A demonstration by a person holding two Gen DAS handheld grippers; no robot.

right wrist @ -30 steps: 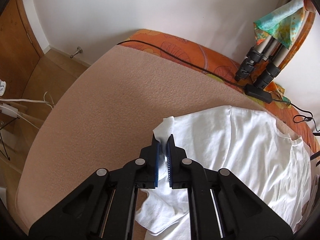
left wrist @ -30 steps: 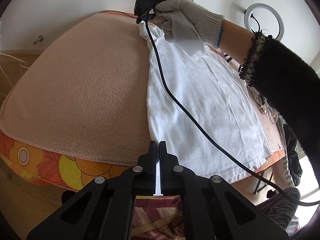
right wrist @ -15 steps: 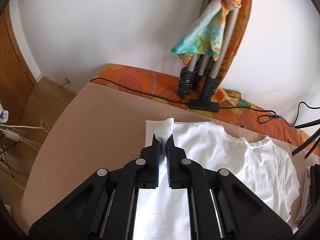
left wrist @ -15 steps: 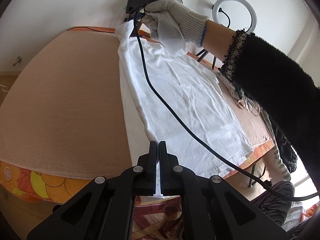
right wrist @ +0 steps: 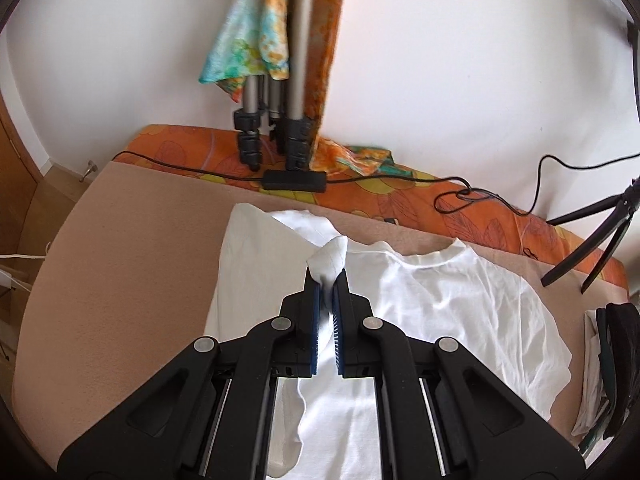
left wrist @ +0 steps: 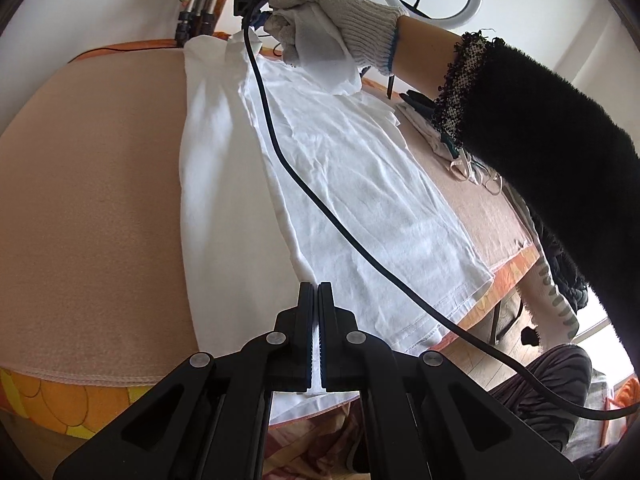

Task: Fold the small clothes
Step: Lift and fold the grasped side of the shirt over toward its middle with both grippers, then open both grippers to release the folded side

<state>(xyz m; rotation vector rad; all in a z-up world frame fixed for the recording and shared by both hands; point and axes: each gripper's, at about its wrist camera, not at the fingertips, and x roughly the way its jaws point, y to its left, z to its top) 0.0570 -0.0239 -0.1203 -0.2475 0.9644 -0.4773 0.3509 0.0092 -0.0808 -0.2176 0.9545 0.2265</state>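
a white t-shirt (left wrist: 360, 184) is spread on a peach blanket (left wrist: 88, 200) that covers a bed, with one long side lifted and carried over the rest. the left gripper (left wrist: 314, 292) is seen with its jaws pressed together on the hem edge of the shirt; a thin strip of white cloth shows between the pads, and the part of the hem below the jaws is hidden by the gripper's black frame. the right gripper (right wrist: 328, 280) is pinched on a bunched corner of the shirt near the shoulder, a tuft of cloth standing up past the fingertips. in the left wrist view the same gripper is mostly hidden behind a gloved hand (left wrist: 332, 12), and only its dark top is made out. a black cable (left wrist: 320, 200) is draped across the shirt from that hand and is cut off at the picture's right edge. the neckline (right wrist: 440, 252) is visible in the right wrist view, and the far sleeve lies crumpled. a small pile of other clothes (right wrist: 600, 360) at the blanket's right side is cropped and cannot be told apart. tripod legs (right wrist: 272, 132) stand at the wall, draped with a coloured scarf (right wrist: 248, 32) that is blurred.
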